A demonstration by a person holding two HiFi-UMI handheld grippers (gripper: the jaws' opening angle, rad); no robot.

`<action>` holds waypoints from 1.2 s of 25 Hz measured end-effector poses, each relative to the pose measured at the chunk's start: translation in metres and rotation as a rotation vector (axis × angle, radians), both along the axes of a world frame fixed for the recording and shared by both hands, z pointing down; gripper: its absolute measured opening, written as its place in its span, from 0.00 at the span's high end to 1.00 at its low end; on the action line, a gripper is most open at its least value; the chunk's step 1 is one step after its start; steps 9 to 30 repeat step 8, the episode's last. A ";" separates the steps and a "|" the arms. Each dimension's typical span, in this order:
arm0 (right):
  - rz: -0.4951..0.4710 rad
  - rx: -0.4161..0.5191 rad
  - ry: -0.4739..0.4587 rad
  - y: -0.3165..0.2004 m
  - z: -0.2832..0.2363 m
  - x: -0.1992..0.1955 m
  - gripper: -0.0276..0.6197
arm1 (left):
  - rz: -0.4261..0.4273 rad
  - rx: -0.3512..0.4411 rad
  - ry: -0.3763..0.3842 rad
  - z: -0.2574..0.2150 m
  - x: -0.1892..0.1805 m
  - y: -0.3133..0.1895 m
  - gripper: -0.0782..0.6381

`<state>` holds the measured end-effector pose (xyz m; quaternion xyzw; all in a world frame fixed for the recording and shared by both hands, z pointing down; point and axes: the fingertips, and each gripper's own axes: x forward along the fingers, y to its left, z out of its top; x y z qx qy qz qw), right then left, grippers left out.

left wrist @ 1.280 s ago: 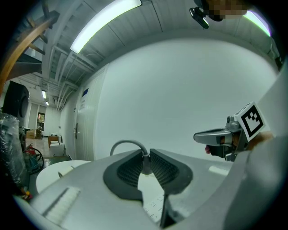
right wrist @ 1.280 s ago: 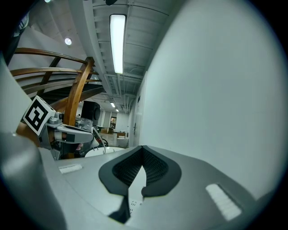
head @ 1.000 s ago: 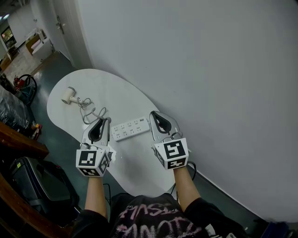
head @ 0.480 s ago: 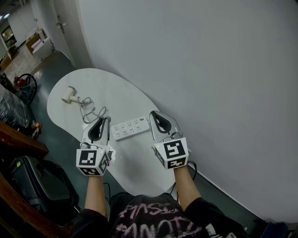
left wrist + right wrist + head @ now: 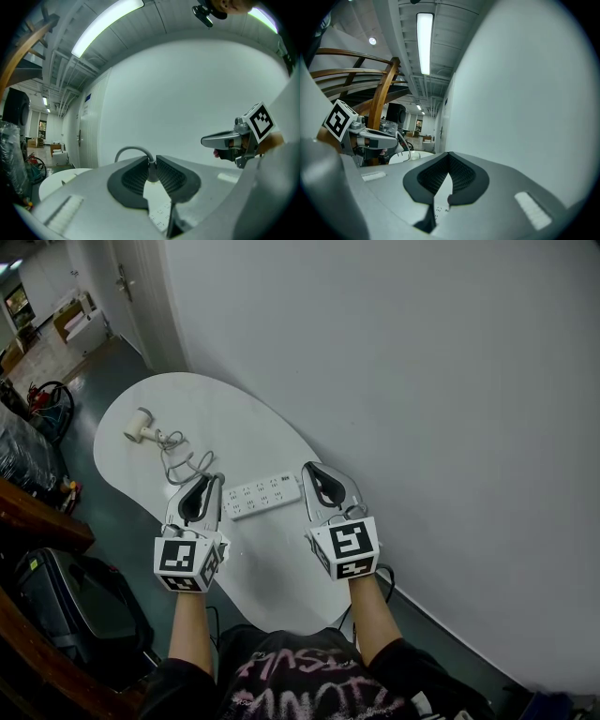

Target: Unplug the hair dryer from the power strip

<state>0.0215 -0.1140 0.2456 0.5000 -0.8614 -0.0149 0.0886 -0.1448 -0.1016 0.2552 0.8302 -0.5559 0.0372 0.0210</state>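
Left hand-held gripper (image 5: 212, 481): jaws closed together on the grey cord (image 5: 134, 150). The cord arches in from the left and drops between the ribbed pads at their tips. The gripper points roughly level, over the near left part of the worktop (image 5: 239, 423).
Right hand-held gripper (image 5: 313, 471): jaws closed, pads meeting at the tips, nothing between them. It is held just beside the right end of the power strip, pointing away from the person and slightly down.
Hair dryer (image 5: 139, 427): white, lying on its side at the far left end of the worktop, well apart from both grippers.
Cord: runs from the hair dryer in loose loops across the worktop toward the left hand-held gripper.
Plug: hidden at the left gripper's tips; no view shows whether it sits in a socket.
Power strip (image 5: 262, 496): white, multi-socket, lying flat on the worktop between the two grippers. Its left end is near the left gripper's tips, and its top face shows below the pads in both gripper views.
Worktop: white, oval, set beside the plain white wall (image 5: 422, 381).
Hands: one hand holds each gripper from behind, with the marker cube facing up toward the head camera.
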 end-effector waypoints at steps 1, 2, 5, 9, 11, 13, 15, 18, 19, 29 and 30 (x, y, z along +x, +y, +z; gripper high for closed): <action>-0.001 0.000 -0.001 0.000 -0.001 0.000 0.94 | 0.000 -0.001 0.001 0.000 0.000 0.000 0.81; 0.000 0.000 -0.001 0.000 -0.001 0.000 0.94 | 0.000 -0.001 0.002 0.000 0.000 0.000 0.81; 0.003 -0.001 0.001 0.000 -0.001 -0.001 0.94 | -0.001 0.002 0.003 -0.001 -0.001 0.000 0.81; 0.004 0.001 0.004 -0.001 0.000 -0.001 0.94 | 0.000 0.009 0.000 -0.002 0.000 -0.001 0.81; 0.004 0.001 0.004 -0.001 0.000 -0.001 0.94 | 0.000 0.009 0.000 -0.002 0.000 -0.001 0.81; 0.004 0.001 0.004 -0.001 0.000 -0.001 0.94 | 0.000 0.009 0.000 -0.002 0.000 -0.001 0.81; 0.004 0.001 0.004 -0.001 0.000 -0.001 0.94 | 0.000 0.009 0.000 -0.002 0.000 -0.001 0.81; 0.004 0.001 0.004 -0.001 0.000 -0.001 0.94 | 0.000 0.009 0.000 -0.002 0.000 -0.001 0.81; 0.004 0.001 0.004 -0.001 0.000 -0.001 0.94 | 0.000 0.009 0.000 -0.002 0.000 -0.001 0.81; 0.004 0.001 0.004 -0.001 0.000 -0.001 0.94 | 0.000 0.009 0.000 -0.002 0.000 -0.001 0.81; 0.004 0.001 0.004 -0.001 0.000 -0.001 0.94 | 0.000 0.009 0.000 -0.002 0.000 -0.001 0.81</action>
